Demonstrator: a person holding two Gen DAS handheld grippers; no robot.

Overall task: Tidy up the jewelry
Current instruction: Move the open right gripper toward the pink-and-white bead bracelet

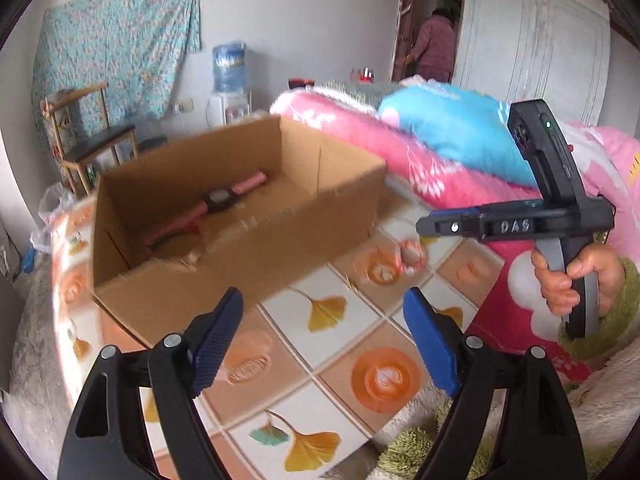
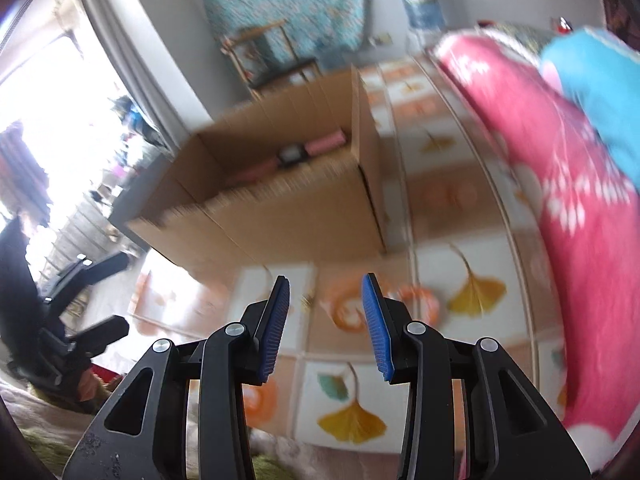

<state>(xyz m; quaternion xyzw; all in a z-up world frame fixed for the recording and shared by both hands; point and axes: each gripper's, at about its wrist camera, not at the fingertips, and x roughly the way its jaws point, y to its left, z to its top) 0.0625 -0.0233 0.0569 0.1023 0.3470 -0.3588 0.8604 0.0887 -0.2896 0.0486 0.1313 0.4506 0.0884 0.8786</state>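
Observation:
An open cardboard box point(image 1: 240, 216) stands on a patterned cloth point(image 1: 320, 344). A pink-strapped watch point(image 1: 218, 200) lies inside it; it also shows in the right wrist view point(image 2: 292, 154). An orange and white bracelet point(image 1: 410, 256) lies on the cloth right of the box, blurred in the right wrist view point(image 2: 416, 300). My left gripper point(image 1: 324, 344) is open and empty, in front of the box. My right gripper point(image 2: 326, 316) is open and empty, just short of the bracelet; it shows from the side in the left wrist view point(image 1: 424, 227).
Pink bedding point(image 1: 400, 152) and a blue pillow point(image 1: 452, 128) lie behind the cloth on the right. A chair point(image 1: 96, 148) and a water dispenser point(image 1: 230, 80) stand by the far wall. A person point(image 1: 434, 46) is in the doorway.

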